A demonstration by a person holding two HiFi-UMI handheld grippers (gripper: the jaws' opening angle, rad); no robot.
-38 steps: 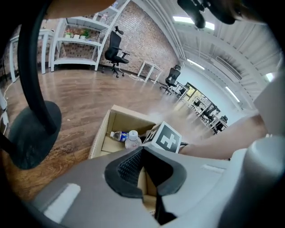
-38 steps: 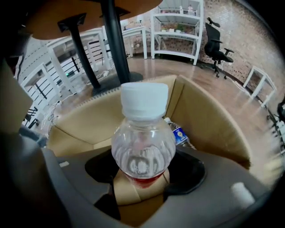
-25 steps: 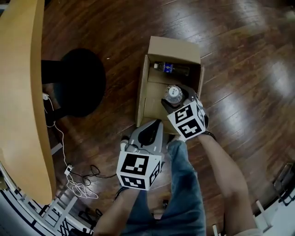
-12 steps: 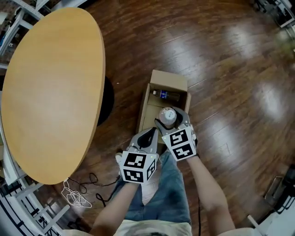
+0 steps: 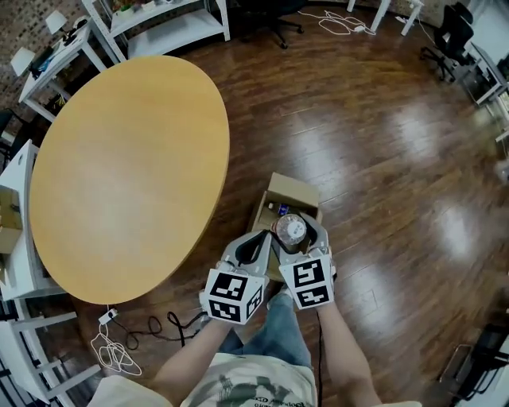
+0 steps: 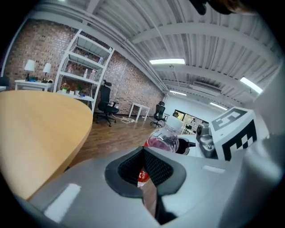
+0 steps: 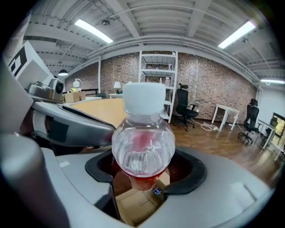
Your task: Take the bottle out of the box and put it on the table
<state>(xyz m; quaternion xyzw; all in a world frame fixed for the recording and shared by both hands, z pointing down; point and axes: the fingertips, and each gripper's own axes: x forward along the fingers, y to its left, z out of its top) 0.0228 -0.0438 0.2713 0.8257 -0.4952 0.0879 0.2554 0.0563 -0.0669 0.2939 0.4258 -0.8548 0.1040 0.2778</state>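
A clear bottle (image 5: 289, 230) with a white cap and a red label stands upright between the jaws of my right gripper (image 5: 291, 235), held above the open cardboard box (image 5: 292, 191) on the floor. In the right gripper view the bottle (image 7: 142, 138) fills the middle, with the right gripper (image 7: 144, 178) shut round its lower body and the box (image 7: 136, 207) below. My left gripper (image 5: 261, 237) sits just left of it, jaws together and holding nothing. In the left gripper view the left gripper (image 6: 144, 156) looks past its jaws at the bottle (image 6: 164, 140). The round wooden table (image 5: 127, 167) lies to the left.
A second bottle (image 5: 278, 210) with a blue label lies in the box. Cables (image 5: 119, 350) trail on the dark wooden floor under the table's near edge. White shelves (image 5: 159, 20) and office chairs (image 5: 445, 40) line the far walls.
Both grippers have risen well above the box, the right one carrying the bottle up out of it. The view has pulled back and the whole table shows.
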